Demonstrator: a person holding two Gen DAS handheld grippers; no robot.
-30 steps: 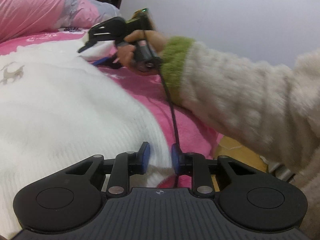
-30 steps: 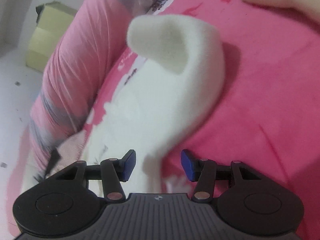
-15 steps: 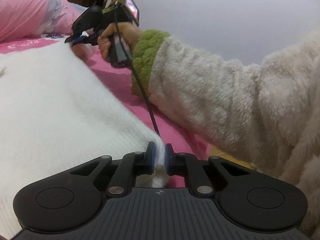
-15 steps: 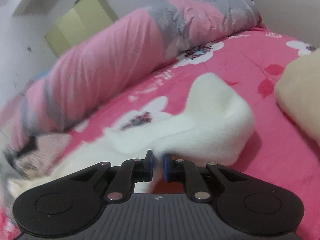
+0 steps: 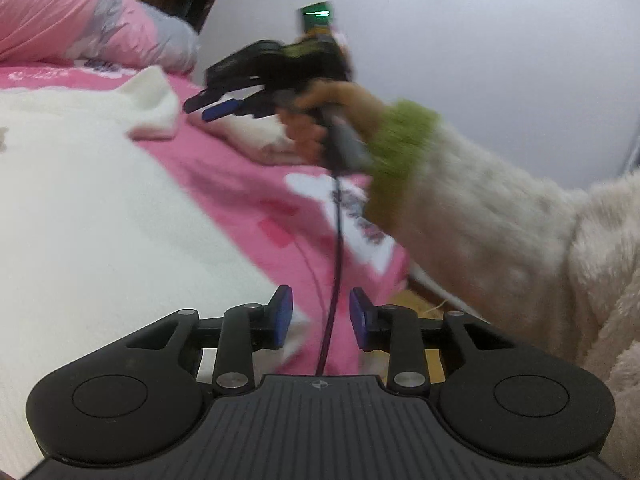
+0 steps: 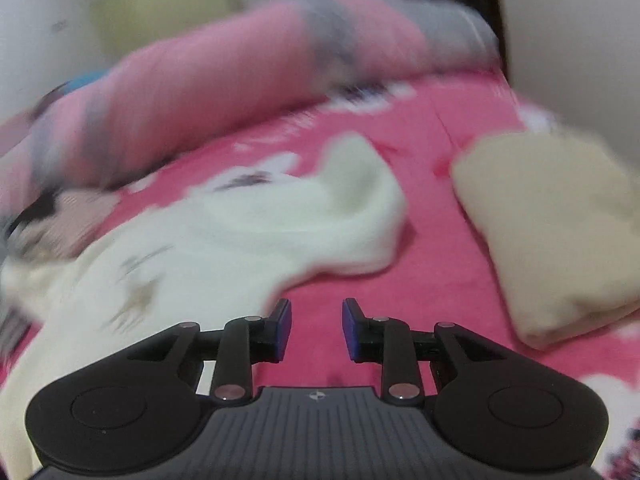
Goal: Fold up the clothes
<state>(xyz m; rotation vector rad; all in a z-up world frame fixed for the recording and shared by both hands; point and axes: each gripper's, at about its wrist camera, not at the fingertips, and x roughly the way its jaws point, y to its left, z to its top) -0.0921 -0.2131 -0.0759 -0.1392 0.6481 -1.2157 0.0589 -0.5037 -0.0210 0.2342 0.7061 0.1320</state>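
A white sweater (image 5: 92,208) is shown spread on a pink bedsheet (image 5: 248,196) with a flower print. In the left wrist view it fills the left half of the scene, and its hem is seen just beside the left pad of the left gripper (image 5: 316,316). The jaws of this gripper are opening; no cloth is pressed between the pads, and only a black cable (image 5: 336,264) and the sheet are seen through the gap.

Farther off, the right gripper (image 5: 218,106) is held above the bed by a hand (image 5: 320,120) in a fluffy cream sleeve (image 5: 500,220) with a green cuff (image 5: 400,148). Its jaws are opening, and nothing is held between them. A folded-over sleeve of the sweater (image 6: 360,208) is shown lying on the sheet beyond the right gripper's fingers in the right wrist view, apart from the pads.

To the right of that sleeve, a folded beige garment (image 6: 552,232) is seen resting on the sheet, well apart from the sweater. A rolled pink and grey quilt (image 6: 240,80) is laid along the far edge of the bed. The right wrist view is blurred.
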